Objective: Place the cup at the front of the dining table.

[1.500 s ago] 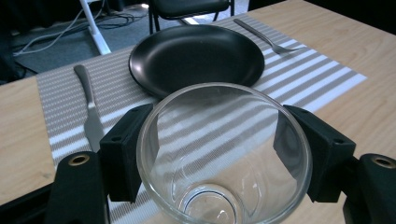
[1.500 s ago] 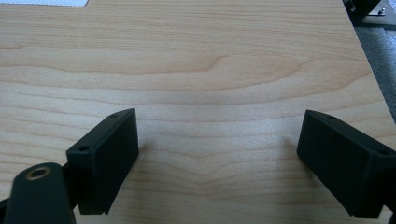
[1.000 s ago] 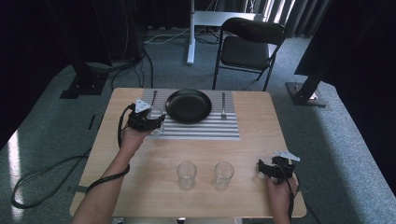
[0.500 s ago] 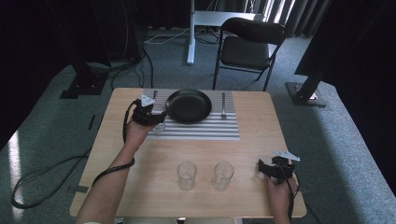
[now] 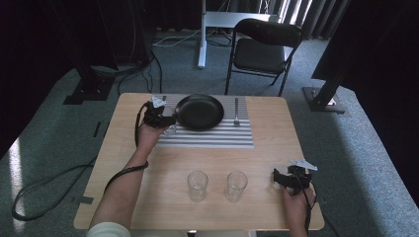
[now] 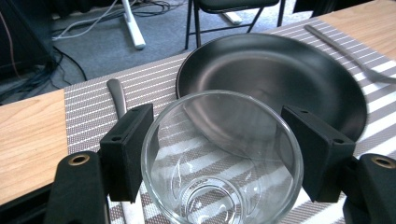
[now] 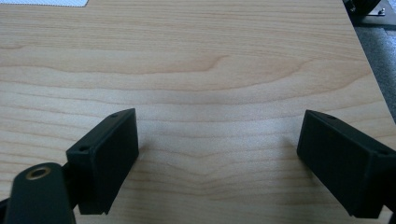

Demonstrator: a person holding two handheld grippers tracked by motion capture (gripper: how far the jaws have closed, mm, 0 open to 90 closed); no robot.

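My left gripper [image 6: 219,158] clamps a clear glass [image 6: 223,161] over the striped placemat [image 6: 88,107], just beside the black plate [image 6: 280,74]; it could clink the rim. My right gripper [image 7: 219,163] gapes empty.

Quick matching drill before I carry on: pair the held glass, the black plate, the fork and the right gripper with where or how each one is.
Things:
1. clear drinking glass between the left gripper jaws
2. round black plate
3. silver metal fork
4. right gripper

Places or states:
A. on the striped placemat, right of the plate
B. open over bare wooden table
C. clamped at the placemat's left edge
D. centred on the placemat

Pairs: 1-C, 2-D, 3-A, 4-B
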